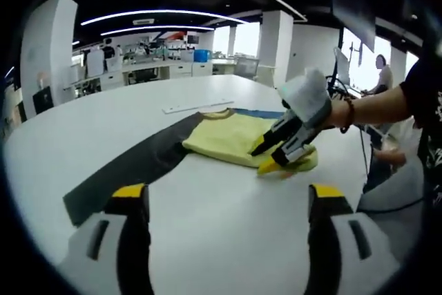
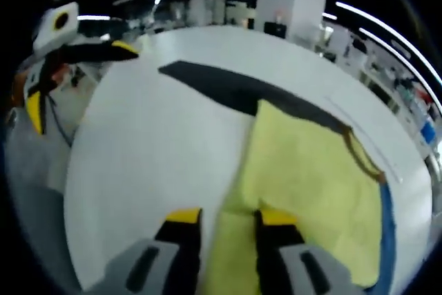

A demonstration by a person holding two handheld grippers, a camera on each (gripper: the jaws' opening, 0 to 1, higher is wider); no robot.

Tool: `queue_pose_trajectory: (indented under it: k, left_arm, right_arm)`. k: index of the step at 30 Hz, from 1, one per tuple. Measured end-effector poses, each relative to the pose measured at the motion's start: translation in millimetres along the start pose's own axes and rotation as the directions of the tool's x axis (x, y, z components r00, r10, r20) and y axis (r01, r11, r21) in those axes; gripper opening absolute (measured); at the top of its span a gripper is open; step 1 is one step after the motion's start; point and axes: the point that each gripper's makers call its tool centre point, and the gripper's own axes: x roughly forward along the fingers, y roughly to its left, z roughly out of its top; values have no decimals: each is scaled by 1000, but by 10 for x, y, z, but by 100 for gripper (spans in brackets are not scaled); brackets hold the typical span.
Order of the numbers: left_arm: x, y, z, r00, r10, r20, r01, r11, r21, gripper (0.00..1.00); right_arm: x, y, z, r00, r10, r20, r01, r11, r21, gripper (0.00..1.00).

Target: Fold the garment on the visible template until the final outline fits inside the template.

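R gripper [image 1: 276, 159] pinches the yellow shirt [image 1: 231, 137] edge on the dark mat [image 1: 131, 165]; L gripper [image 1: 228, 202] open, holding nothing.

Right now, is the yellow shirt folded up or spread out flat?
Partly folded: the yellow shirt lies doubled into a compact shape on the white table, and the right gripper holds its edge.

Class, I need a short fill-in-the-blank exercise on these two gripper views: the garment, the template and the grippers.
1. The folded garment is ____ in colour.
2. The dark template lies on a ____ table.
3. The right gripper is shut on the garment's ____.
4. The left gripper, away from the cloth, has its jaws ____.

Missing words: yellow; white; edge; open
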Motion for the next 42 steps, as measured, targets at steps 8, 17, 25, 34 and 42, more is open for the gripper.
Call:
queue_pose_trajectory:
  k: [8, 17, 25, 34, 42]
  left_arm:
    - [0, -17, -44, 1000, -8, -22, 8, 1000, 0, 90]
    - [19, -58, -69, 999, -28, -28, 28, 1000, -4, 88]
    - [17, -67, -42, 999, -44, -26, 44, 999, 12, 86]
    - [107, -115, 23, 998, -68, -1, 68, 997, 27, 80]
    - [268, -145, 70, 996, -92, -14, 92, 995, 46, 73]
  right_arm:
    - [17, -52, -26, 999, -25, -23, 24, 1000, -17, 16]
    - [-35, -113, -18, 999, -24, -25, 23, 999, -33, 0]
    - [-295, -219, 199, 999, -36, 23, 38, 996, -85, 0]
    - [-571, -507, 346, 992, -87, 90, 93, 993, -68, 0]
    - [-643, -740, 363, 985, -126, 120, 128, 992, -6, 0]
